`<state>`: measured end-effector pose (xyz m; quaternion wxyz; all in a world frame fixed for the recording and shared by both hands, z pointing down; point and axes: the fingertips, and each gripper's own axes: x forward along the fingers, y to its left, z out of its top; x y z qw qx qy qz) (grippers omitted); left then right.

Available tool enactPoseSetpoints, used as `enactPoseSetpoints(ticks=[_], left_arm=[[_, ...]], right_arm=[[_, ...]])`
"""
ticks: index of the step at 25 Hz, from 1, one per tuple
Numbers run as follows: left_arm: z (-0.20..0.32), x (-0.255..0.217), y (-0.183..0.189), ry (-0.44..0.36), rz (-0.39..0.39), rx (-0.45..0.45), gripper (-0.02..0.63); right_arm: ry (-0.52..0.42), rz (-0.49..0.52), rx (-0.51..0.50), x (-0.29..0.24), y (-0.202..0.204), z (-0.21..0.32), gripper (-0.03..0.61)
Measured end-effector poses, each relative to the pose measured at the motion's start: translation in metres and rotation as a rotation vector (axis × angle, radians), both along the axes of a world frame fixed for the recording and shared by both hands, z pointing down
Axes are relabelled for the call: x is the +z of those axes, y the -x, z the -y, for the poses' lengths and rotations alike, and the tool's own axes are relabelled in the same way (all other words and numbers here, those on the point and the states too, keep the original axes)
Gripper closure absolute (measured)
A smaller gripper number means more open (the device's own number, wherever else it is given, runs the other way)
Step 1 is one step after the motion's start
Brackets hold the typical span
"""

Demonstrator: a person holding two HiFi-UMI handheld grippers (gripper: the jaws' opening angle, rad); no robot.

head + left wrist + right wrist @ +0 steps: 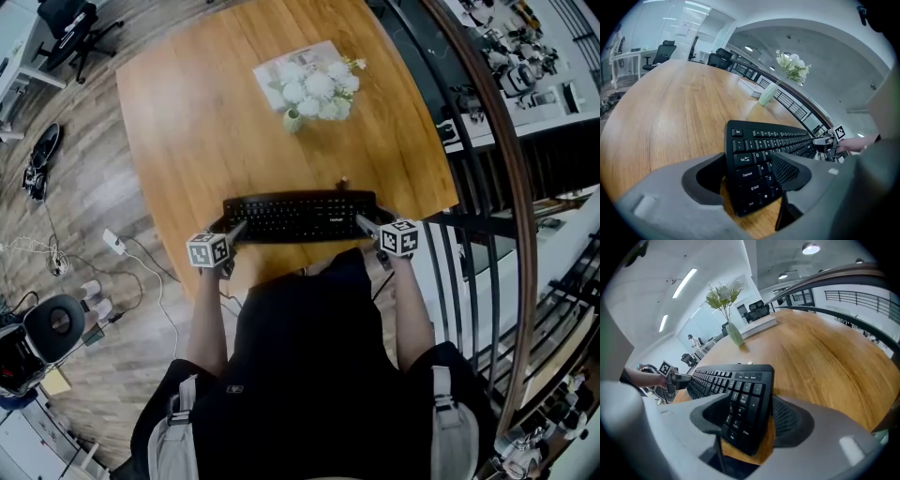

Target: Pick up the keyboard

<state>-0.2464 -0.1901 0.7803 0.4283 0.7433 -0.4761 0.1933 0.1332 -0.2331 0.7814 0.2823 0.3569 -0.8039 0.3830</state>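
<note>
Your left gripper and right gripper each clamp one end of the keyboard. It's probably light, stiff, slick plastic, so lift both ends level.

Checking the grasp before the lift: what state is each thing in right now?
keyboard: at the near edge of the table, gripped at both ends.
left tool: shut on the keyboard's left end.
right tool: shut on the keyboard's right end.
flower vase: upright, beyond the keyboard.
</note>
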Motion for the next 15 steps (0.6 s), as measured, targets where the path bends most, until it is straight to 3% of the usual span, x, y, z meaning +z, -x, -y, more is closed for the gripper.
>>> enactPoseSetpoints(ticks=[5,15], left_arm=[[-0.0025,0.0017,-0.0032,-0.017,0.047,-0.011,0.302],[0.0053,-0.0055,0.0039,-0.03,-0.059,-0.134,0.304]], right_arm=[[-0.002,-0.01,0.022,0.0049,-0.0016,-0.0022,0.298],[0.009,0.018,0.09,0.0003,0.0039,0.0057,0.298]])
